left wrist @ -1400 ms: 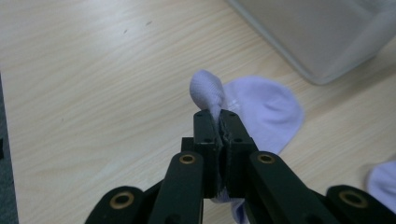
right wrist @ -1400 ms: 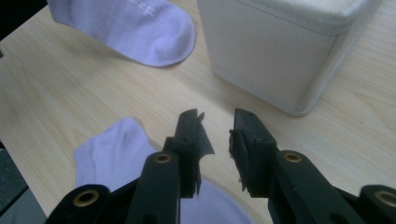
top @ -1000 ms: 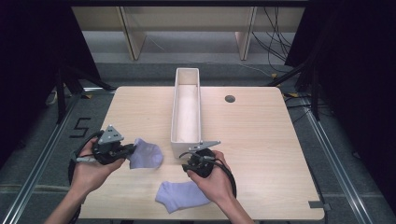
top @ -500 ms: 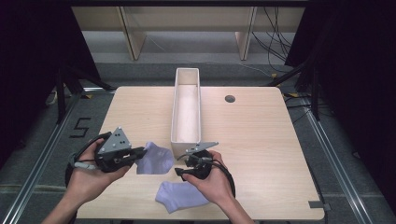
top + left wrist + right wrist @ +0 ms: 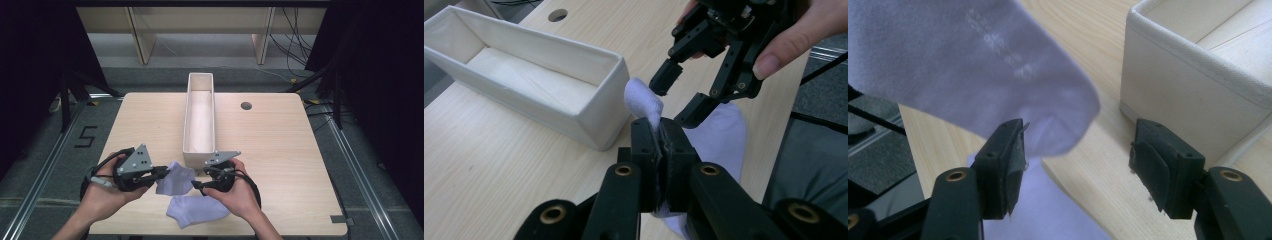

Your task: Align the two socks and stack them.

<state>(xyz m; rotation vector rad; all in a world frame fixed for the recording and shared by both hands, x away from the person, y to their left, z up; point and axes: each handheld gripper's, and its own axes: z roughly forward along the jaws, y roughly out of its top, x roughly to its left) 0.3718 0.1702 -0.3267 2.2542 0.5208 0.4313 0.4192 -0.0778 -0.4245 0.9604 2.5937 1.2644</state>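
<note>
Socks are the things in hand at a light wooden table (image 5: 280,150), seen from above the person's side. Near the table's near edge, left of its middle, the left gripper (image 5: 159,172) has its jaws closed tight on a pale lilac sock (image 5: 175,177), which hangs lifted off the wood. In the left gripper view the two black jaws meet with a fold of that sock (image 5: 644,100) pinched between them, the cloth rising above the jaw tips. The right gripper (image 5: 200,186) sits just right of the held sock, also close to the near edge. Its jaws have just been opening and now stand wide apart. In the right gripper view the sock's rounded end (image 5: 998,75) hangs just above and between those spread jaws, nearer the left-hand one, with no pad pressing on it. A second lilac sock (image 5: 197,210) lies flat at the near edge, below both grippers and partly under the right hand (image 5: 240,192). A long, narrow cream fabric bin (image 5: 200,120) runs from the far edge toward the middle of the table; its near end is just beyond the two grippers. A small dark round hole (image 5: 246,106) sits near the far edge, right of the bin.
</note>
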